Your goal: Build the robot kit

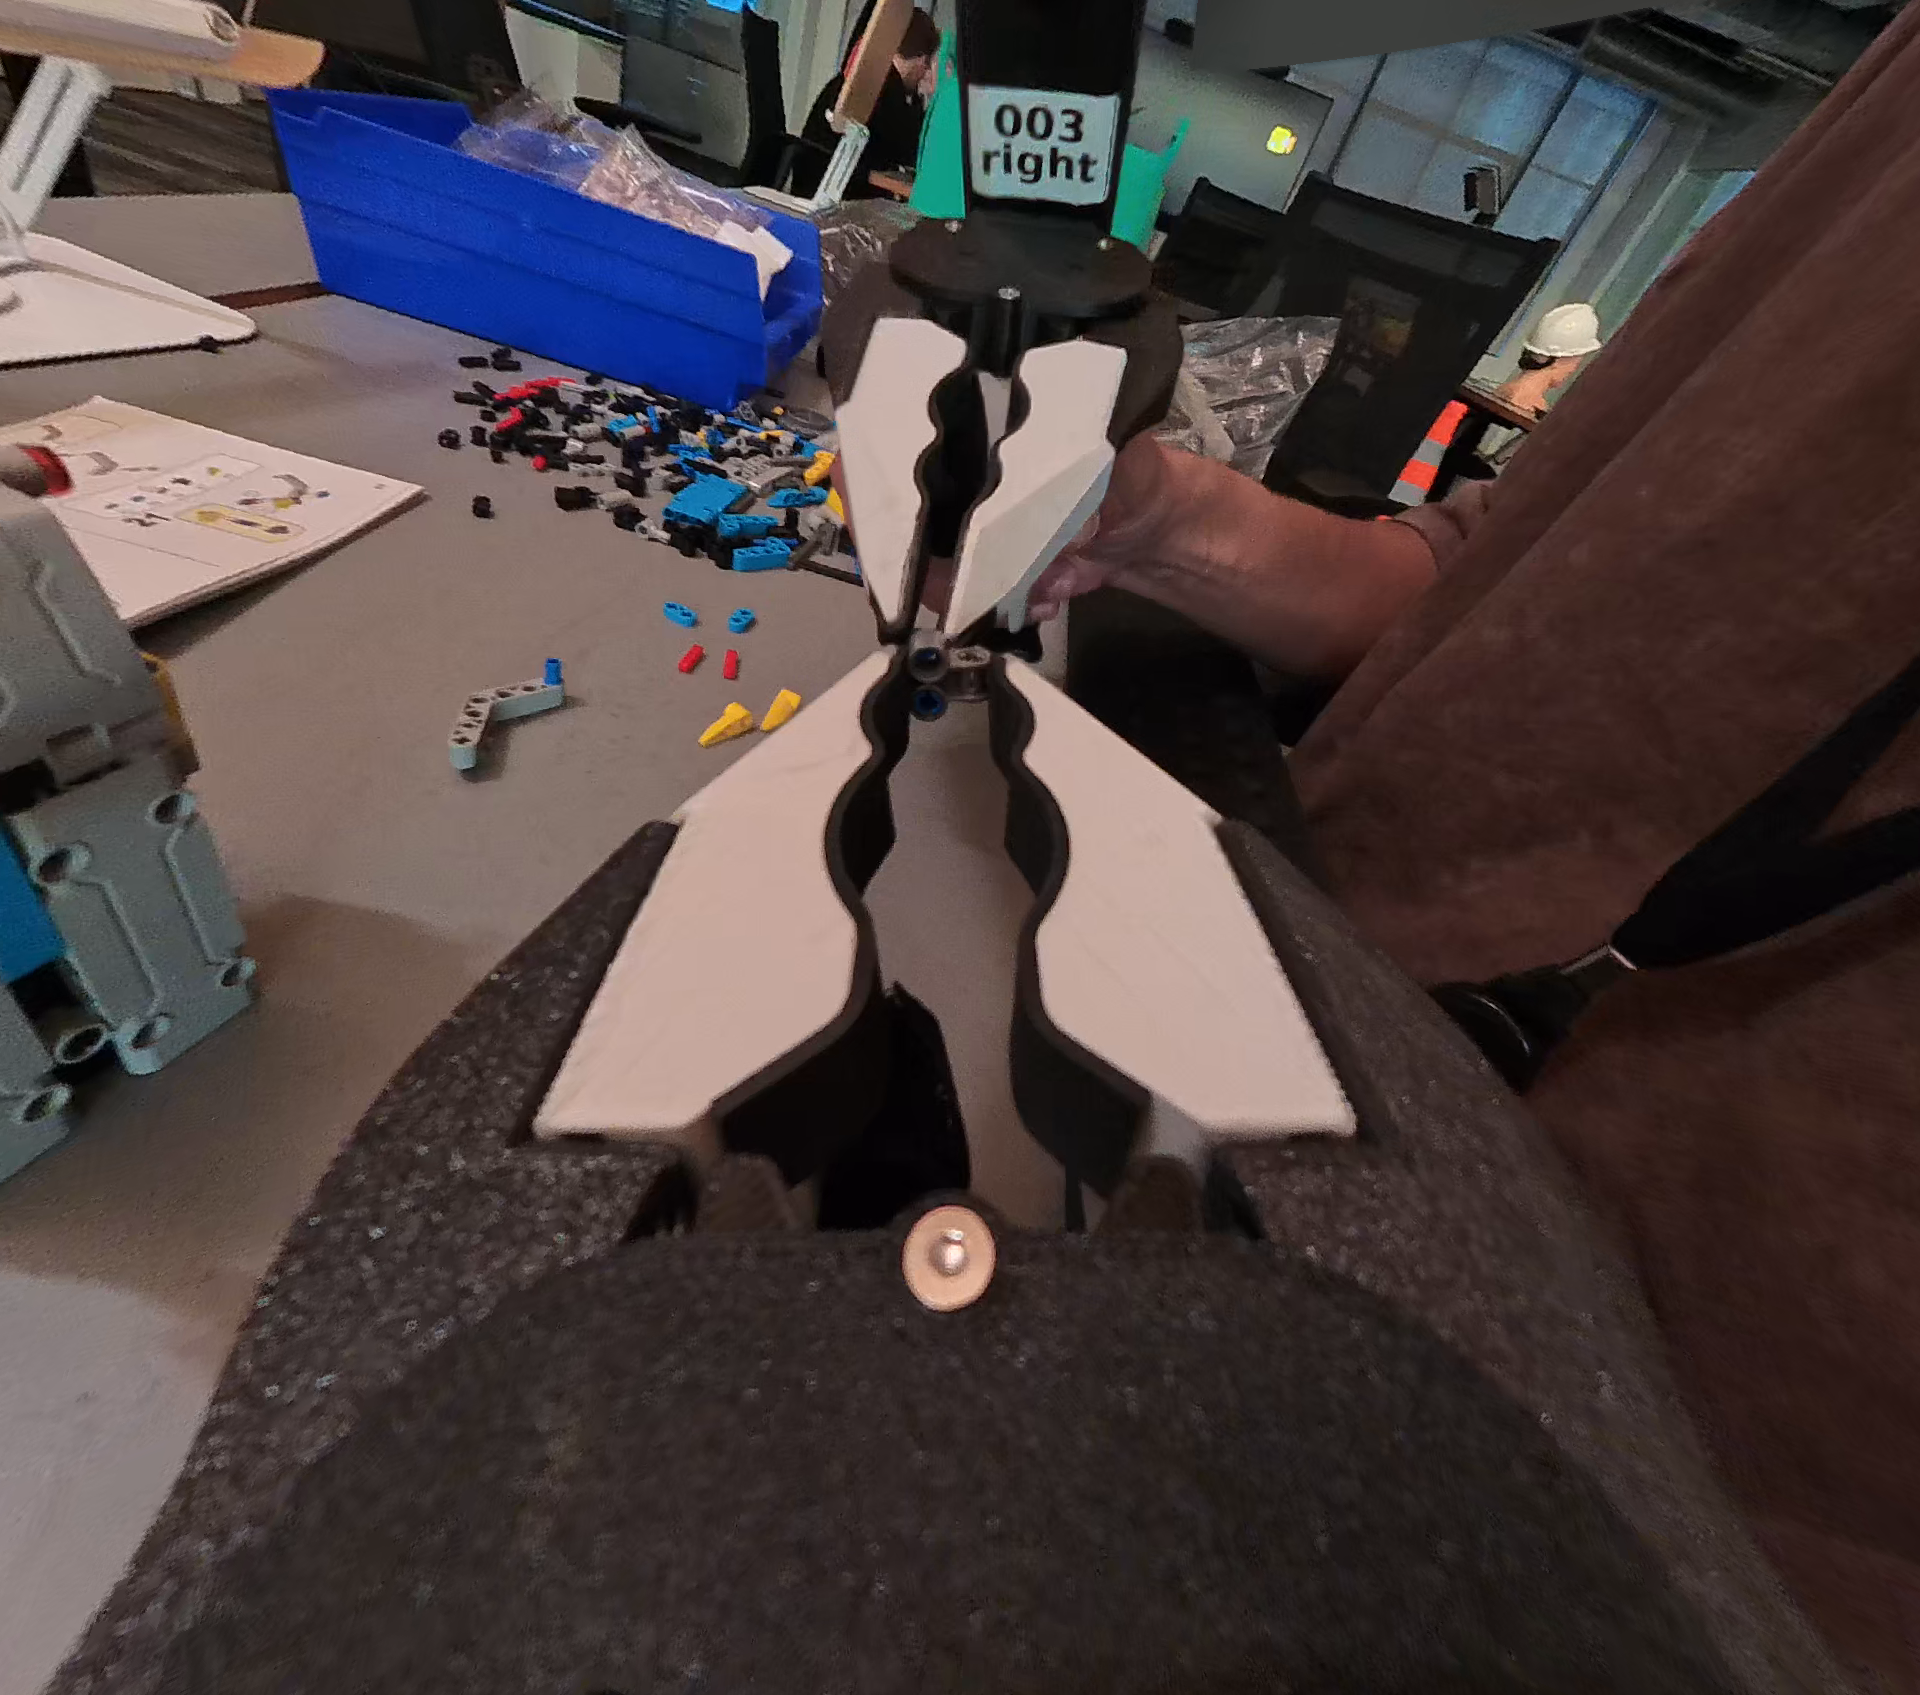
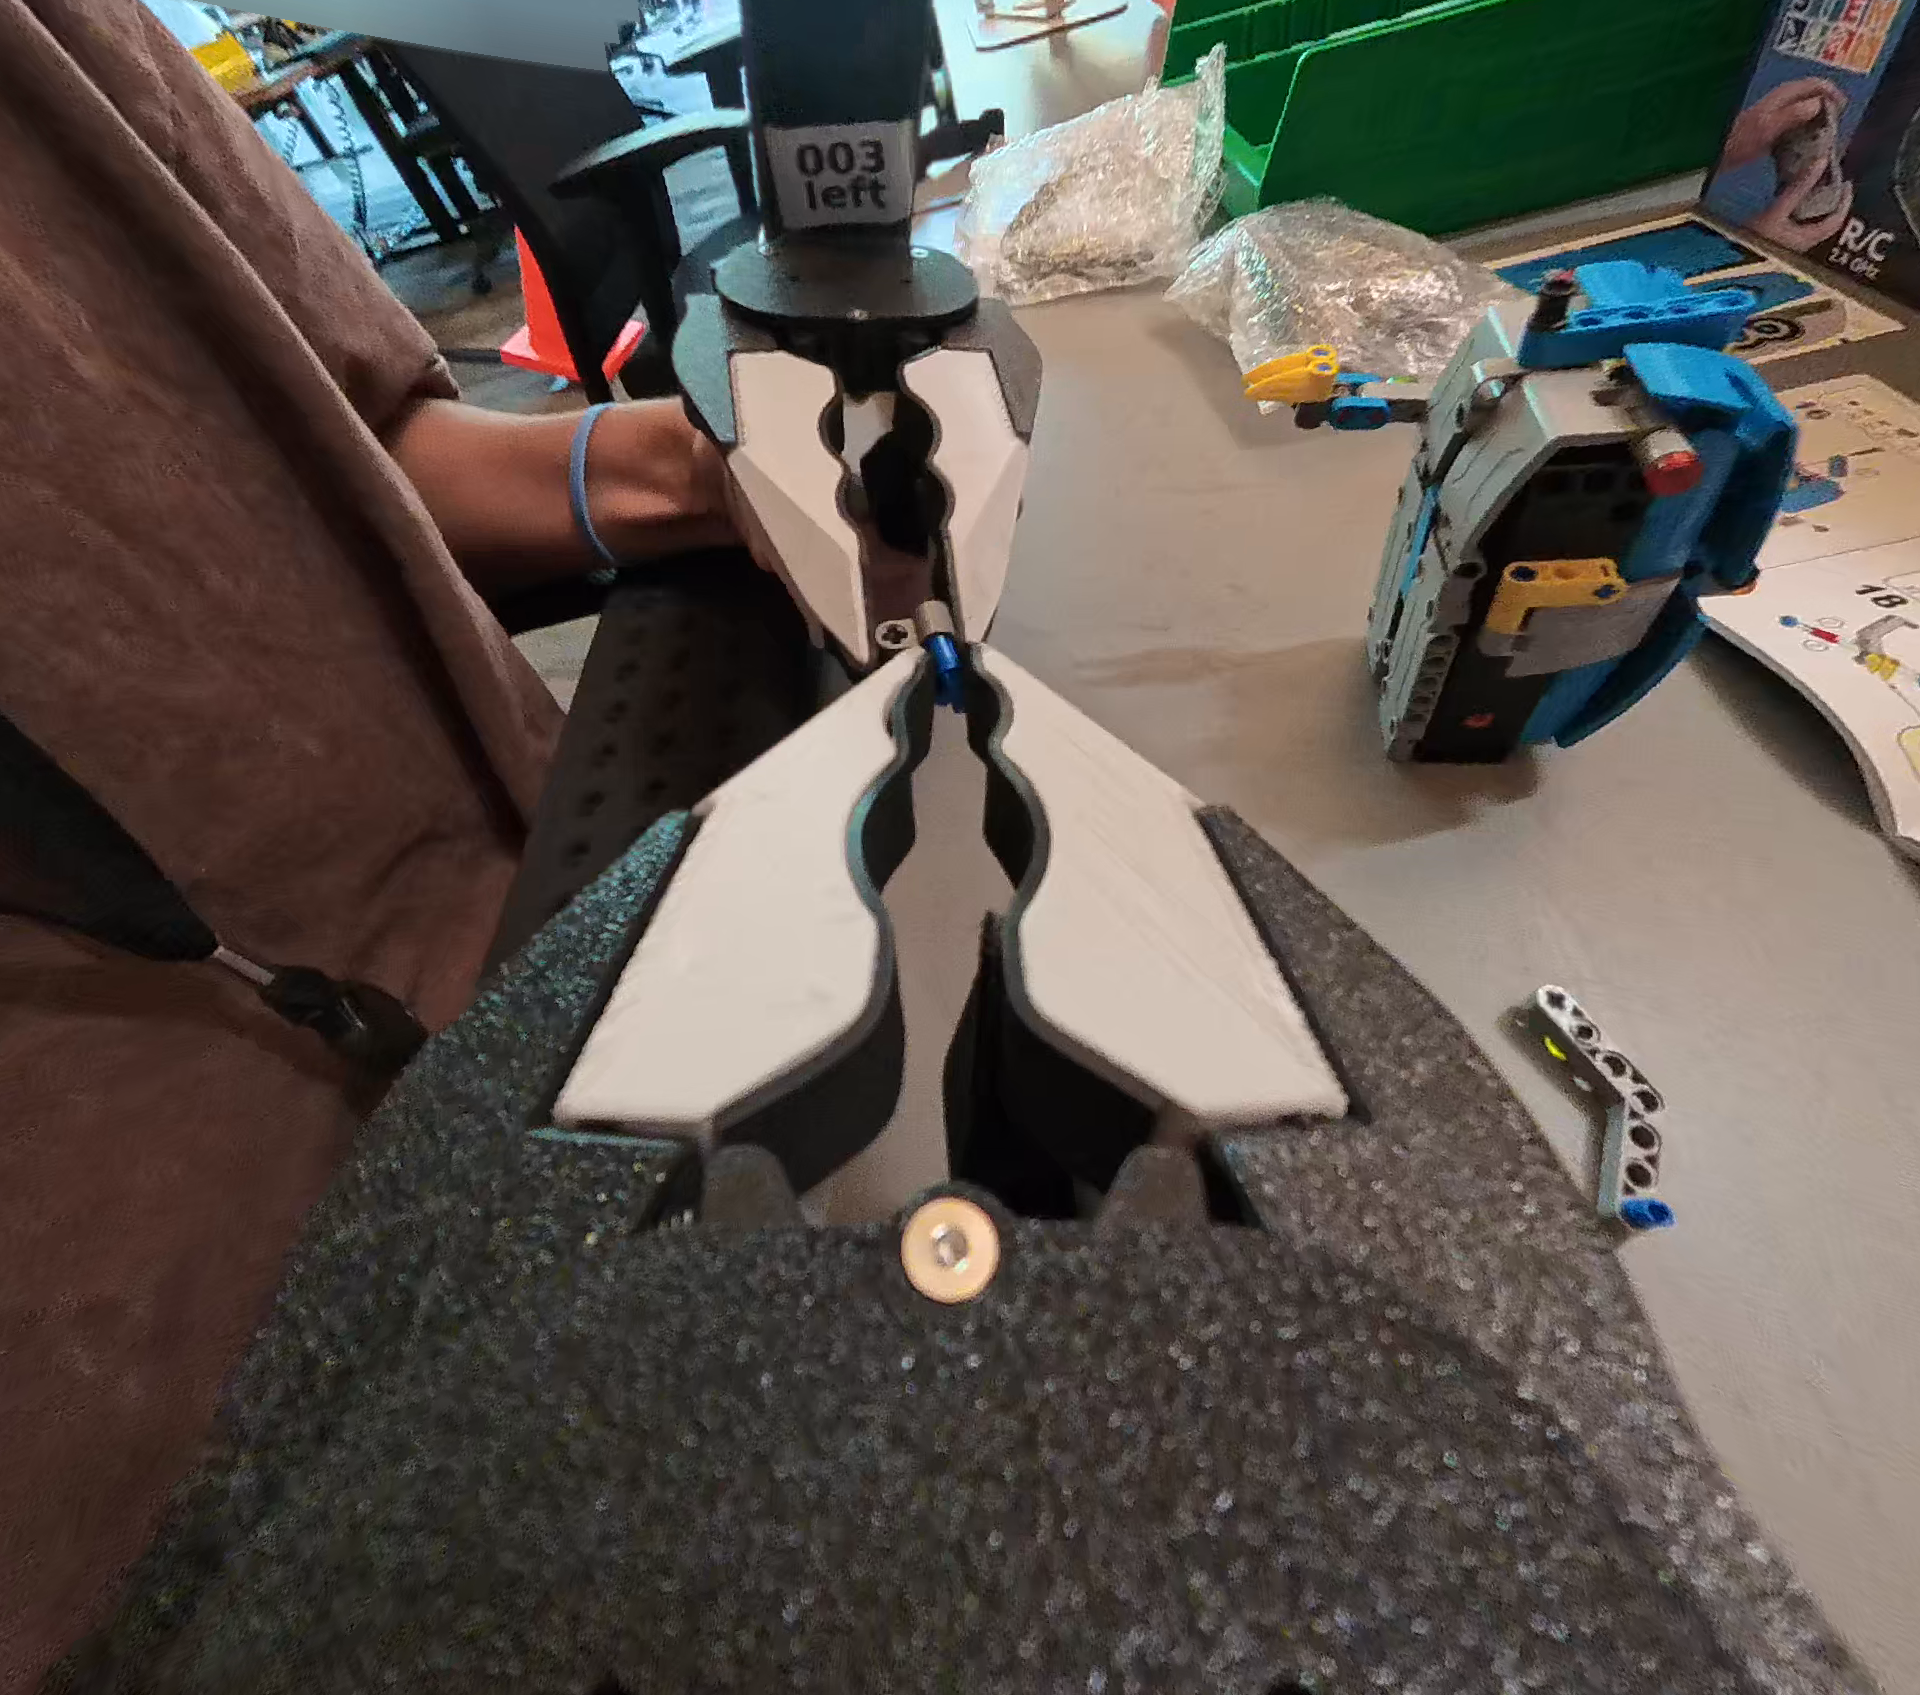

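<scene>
On the desk (image 1: 436,814) we count two yellow wedge pieces (image 1: 750,715), two small red pins (image 1: 710,660), two loose blue links (image 1: 708,616), one bent grey beam (image 1: 504,709), one blue bin (image 1: 540,263), one green bin (image 2: 1475,76) and two plastic bags (image 2: 1216,243).

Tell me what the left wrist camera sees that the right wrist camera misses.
Left only: a blue bin and a heap of loose pieces.
Right only: a green bin and two plastic bags.
Both: the left gripper and right gripper tip to tip, pinching a small grey connector with a blue pin; the bent grey beam on the table.
</scene>
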Action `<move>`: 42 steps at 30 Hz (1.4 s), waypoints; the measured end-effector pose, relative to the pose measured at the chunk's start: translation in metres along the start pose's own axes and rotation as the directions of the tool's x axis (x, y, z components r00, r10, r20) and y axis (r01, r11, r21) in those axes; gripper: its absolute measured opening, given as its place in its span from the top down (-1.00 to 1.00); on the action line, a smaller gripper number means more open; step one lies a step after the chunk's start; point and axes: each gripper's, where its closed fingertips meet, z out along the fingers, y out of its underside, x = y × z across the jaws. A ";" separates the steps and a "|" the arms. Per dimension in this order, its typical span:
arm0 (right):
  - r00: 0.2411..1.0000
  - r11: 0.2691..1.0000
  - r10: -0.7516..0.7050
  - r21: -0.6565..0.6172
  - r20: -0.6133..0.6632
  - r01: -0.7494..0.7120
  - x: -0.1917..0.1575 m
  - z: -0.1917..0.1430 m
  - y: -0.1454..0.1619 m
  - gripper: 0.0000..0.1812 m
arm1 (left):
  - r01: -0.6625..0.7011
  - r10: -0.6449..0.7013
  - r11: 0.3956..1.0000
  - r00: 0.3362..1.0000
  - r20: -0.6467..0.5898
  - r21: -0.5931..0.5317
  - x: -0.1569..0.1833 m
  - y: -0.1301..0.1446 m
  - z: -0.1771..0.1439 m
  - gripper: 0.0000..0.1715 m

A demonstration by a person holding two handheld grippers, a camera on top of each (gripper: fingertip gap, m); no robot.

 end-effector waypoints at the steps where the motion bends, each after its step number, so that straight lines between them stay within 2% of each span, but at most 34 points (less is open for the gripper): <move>1: 1.000 1.000 0.001 0.005 0.000 -0.001 0.000 0.000 -0.001 0.94 | -0.002 0.002 1.000 1.000 0.000 0.007 0.000 -0.002 -0.001 0.84; 9: 0.996 1.000 -0.013 -0.029 -0.088 0.010 0.007 0.003 0.001 0.82 | 0.003 -0.003 1.000 1.000 0.002 0.001 -0.001 -0.001 -0.003 0.84; 16: 0.998 0.997 0.069 -0.020 -0.010 -0.070 -0.001 0.002 0.007 0.92 | -0.008 0.007 1.000 1.000 -0.011 -0.019 0.003 0.003 0.000 0.84; 19: 0.998 0.997 0.067 -0.041 -0.021 -0.067 0.001 0.000 0.010 0.94 | -0.026 0.027 0.999 1.000 0.011 -0.032 0.000 0.005 0.001 0.83; 23: 0.994 0.989 -0.019 -0.149 -0.110 0.002 0.008 0.002 0.021 0.95 | -0.079 0.086 0.992 0.994 0.074 -0.097 -0.008 0.016 0.005 0.83; 28: 0.950 0.933 -0.250 -0.310 -0.186 0.185 0.010 0.001 0.029 0.95 | -0.095 0.108 0.985 0.990 0.085 -0.143 -0.010 0.025 0.008 0.83; 32: 0.914 0.863 -0.365 -0.434 -0.179 0.260 0.011 0.001 0.040 0.96 | -0.127 0.149 0.971 0.984 0.097 -0.203 -0.011 0.035 0.011 0.84; 35: 0.904 0.842 -0.395 -0.460 -0.166 0.283 0.010 0.001 0.042 0.96 | -0.183 0.211 0.956 0.972 0.105 -0.228 -0.010 0.038 0.013 0.84; 38: 0.886 0.790 -0.447 -0.518 -0.121 0.328 0.009 0.001 0.053 0.97 | -0.219 0.257 0.932 0.961 0.100 -0.290 -0.010 0.049 0.016 0.84; 42: 0.885 0.746 -0.458 -0.579 -0.087 0.329 0.011 0.001 0.064 0.97 | -0.291 0.353 0.884 0.929 0.113 -0.367 -0.013 0.060 0.020 0.84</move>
